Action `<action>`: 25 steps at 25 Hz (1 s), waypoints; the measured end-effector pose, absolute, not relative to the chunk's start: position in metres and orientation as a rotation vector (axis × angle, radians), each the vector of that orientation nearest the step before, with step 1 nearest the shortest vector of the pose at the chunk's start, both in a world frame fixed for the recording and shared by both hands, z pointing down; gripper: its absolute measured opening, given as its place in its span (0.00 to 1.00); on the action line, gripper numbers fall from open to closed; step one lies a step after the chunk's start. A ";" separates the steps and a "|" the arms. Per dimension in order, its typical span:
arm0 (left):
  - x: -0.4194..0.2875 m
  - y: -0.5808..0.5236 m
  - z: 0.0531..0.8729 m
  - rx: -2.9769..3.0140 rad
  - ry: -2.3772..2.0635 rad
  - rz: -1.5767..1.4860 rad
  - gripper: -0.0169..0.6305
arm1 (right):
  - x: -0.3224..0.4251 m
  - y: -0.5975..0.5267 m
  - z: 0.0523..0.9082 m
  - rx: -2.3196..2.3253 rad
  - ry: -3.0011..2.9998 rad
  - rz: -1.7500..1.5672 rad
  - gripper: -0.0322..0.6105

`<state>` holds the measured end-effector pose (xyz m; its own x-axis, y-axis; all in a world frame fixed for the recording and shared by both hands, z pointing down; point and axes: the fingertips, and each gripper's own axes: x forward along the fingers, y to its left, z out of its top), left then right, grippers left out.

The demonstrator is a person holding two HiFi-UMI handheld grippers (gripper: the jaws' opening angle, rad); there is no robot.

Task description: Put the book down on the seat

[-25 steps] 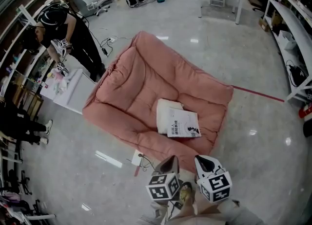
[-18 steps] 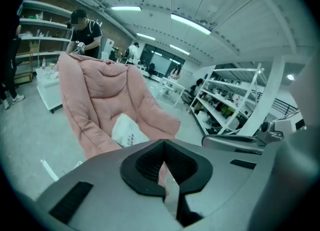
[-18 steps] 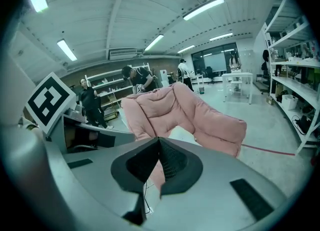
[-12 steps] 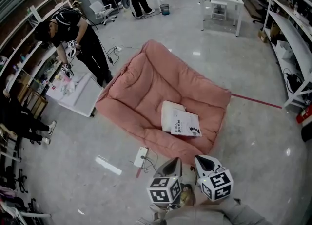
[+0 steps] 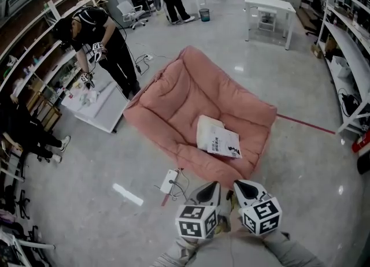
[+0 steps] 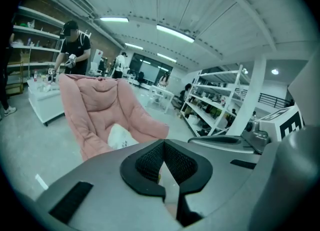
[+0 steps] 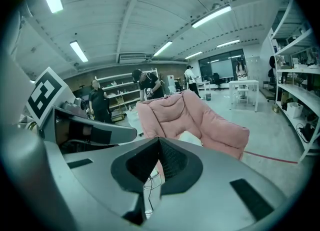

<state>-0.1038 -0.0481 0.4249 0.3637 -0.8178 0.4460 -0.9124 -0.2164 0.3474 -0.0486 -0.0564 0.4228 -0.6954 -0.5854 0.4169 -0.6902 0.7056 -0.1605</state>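
The book, white-covered with dark print, lies flat on the pink padded seat, partly over a white cushion. Both grippers hang side by side at the bottom of the head view, well short of the seat and above the floor. My left gripper is shut with nothing between its pads, as the left gripper view shows. My right gripper is likewise shut and empty. The seat stands ahead in both gripper views, with the white cushion showing on it.
A person in black bends over a white table left of the seat. A power strip with cable lies on the floor before the seat. Shelves line the right wall; a white desk stands at the back.
The head view has drawn back and turned a little, so seat and book sit farther off. The book stays put on the seat. Both grippers remain shut and together.
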 end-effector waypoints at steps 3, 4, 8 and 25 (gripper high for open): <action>-0.107 -0.043 0.422 2.075 -1.488 0.217 0.04 | -0.050 -0.052 0.421 1.005 -2.575 0.416 0.06; -0.108 -0.042 0.421 2.076 -1.487 0.217 0.04 | -0.051 -0.051 0.420 1.009 -2.573 0.406 0.06; -0.110 -0.041 0.420 2.083 -1.491 0.212 0.04 | -0.052 -0.053 0.417 1.019 -2.574 0.383 0.06; -0.108 -0.044 0.414 2.098 -1.485 0.207 0.04 | -0.057 -0.053 0.410 1.004 -2.585 0.362 0.06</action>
